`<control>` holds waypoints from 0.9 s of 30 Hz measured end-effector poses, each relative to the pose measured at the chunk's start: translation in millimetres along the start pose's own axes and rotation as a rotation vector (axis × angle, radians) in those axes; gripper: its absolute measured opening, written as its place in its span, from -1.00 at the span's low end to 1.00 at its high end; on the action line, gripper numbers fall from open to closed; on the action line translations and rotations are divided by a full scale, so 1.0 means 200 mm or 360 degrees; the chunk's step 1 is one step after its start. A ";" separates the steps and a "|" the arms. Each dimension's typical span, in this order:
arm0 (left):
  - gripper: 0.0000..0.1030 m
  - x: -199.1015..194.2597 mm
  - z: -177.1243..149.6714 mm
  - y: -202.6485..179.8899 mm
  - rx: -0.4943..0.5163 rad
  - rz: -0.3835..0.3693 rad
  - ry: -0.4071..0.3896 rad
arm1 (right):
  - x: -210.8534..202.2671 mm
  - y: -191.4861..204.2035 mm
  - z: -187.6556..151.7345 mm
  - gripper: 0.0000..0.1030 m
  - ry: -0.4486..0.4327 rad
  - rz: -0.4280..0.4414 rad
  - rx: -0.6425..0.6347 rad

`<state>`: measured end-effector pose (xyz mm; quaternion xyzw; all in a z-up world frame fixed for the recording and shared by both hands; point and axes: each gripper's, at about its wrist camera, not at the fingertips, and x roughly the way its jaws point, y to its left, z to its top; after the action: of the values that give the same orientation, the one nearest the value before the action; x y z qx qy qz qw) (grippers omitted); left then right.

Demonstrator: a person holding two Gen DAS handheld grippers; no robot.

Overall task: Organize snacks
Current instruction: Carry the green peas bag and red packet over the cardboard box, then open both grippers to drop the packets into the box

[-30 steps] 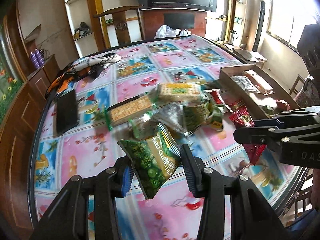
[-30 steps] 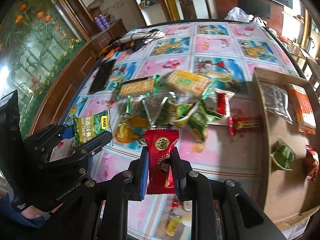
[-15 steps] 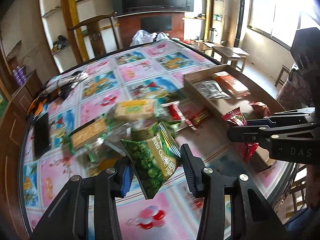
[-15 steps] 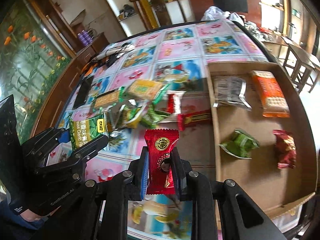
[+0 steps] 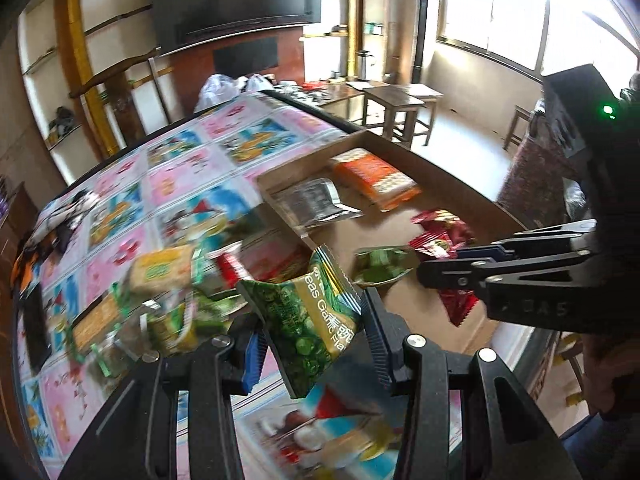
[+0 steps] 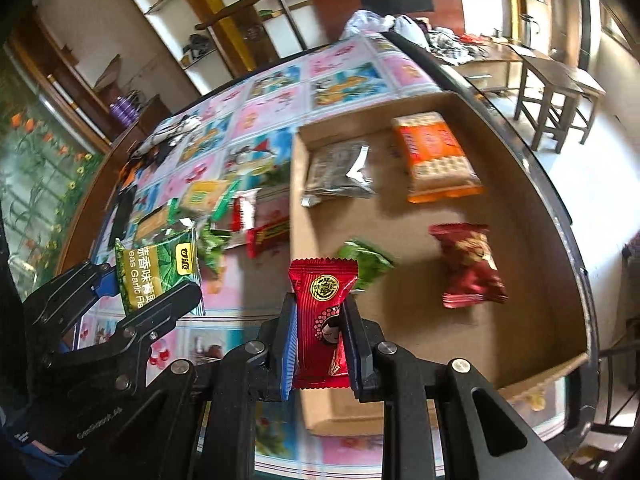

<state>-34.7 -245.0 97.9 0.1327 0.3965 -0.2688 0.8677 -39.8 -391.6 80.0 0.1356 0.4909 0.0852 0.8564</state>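
Note:
My left gripper [image 5: 312, 344] is shut on a green garlic pea packet [image 5: 308, 320], held over the table's near edge, left of the cardboard box [image 5: 452, 172]. My right gripper [image 6: 318, 344] is shut on a red candy packet [image 6: 322, 304] above the box's near left corner [image 6: 296, 184]. The right gripper [image 5: 424, 276] enters the left wrist view from the right, over the box. The left gripper [image 6: 156, 292] and its pea packet [image 6: 158, 268] appear at the left of the right wrist view. Inside the box lie an orange cracker pack [image 6: 436, 160], a silver packet [image 6: 340, 172], a small green packet [image 6: 368, 264] and a dark red packet [image 6: 468, 264].
A pile of loose snacks [image 5: 168, 300] lies on the patterned tablecloth [image 5: 176, 184] left of the box. A black phone [image 5: 34, 328] rests near the table's left edge. Wooden stools [image 6: 556, 92] stand beyond the table's right side, shelves and a dark screen behind.
Both grippers have swung to the right with their packets, from over the snack pile to the cardboard box. The box now fills the right wrist view. Both grips are unchanged.

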 end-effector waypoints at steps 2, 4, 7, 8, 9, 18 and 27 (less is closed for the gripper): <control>-0.17 0.02 0.02 -0.06 0.0034 -0.0028 0.0003 | -0.01 -0.05 -0.01 -0.57 0.0008 -0.0010 0.0028; -0.17 0.04 0.03 -0.10 0.0052 -0.0063 0.0006 | -0.01 -0.10 -0.02 -0.57 0.0018 -0.0023 0.0055; -0.17 0.08 0.05 -0.17 0.0076 -0.0120 0.0015 | -0.01 -0.17 -0.02 -0.57 0.0042 -0.0039 0.0100; -0.17 0.10 0.05 -0.19 0.0081 -0.0143 0.0025 | -0.01 -0.20 -0.03 -0.57 0.0047 -0.0046 0.0110; -0.16 0.12 0.05 -0.22 0.0087 -0.0167 0.0037 | -0.01 -0.21 -0.03 -0.57 0.0050 -0.0050 0.0116; -0.16 0.27 0.06 -0.35 0.0115 -0.0278 0.0126 | 0.00 -0.33 -0.03 -0.57 0.0090 -0.0080 0.0136; -0.16 0.39 0.04 -0.38 0.0137 -0.0271 0.0200 | 0.04 -0.40 0.00 -0.57 0.0122 -0.0122 0.0153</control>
<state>-31.9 -339.6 42.6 0.1521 0.4479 -0.3496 0.8087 -35.5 -464.7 48.4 0.1542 0.5317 0.0337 0.8321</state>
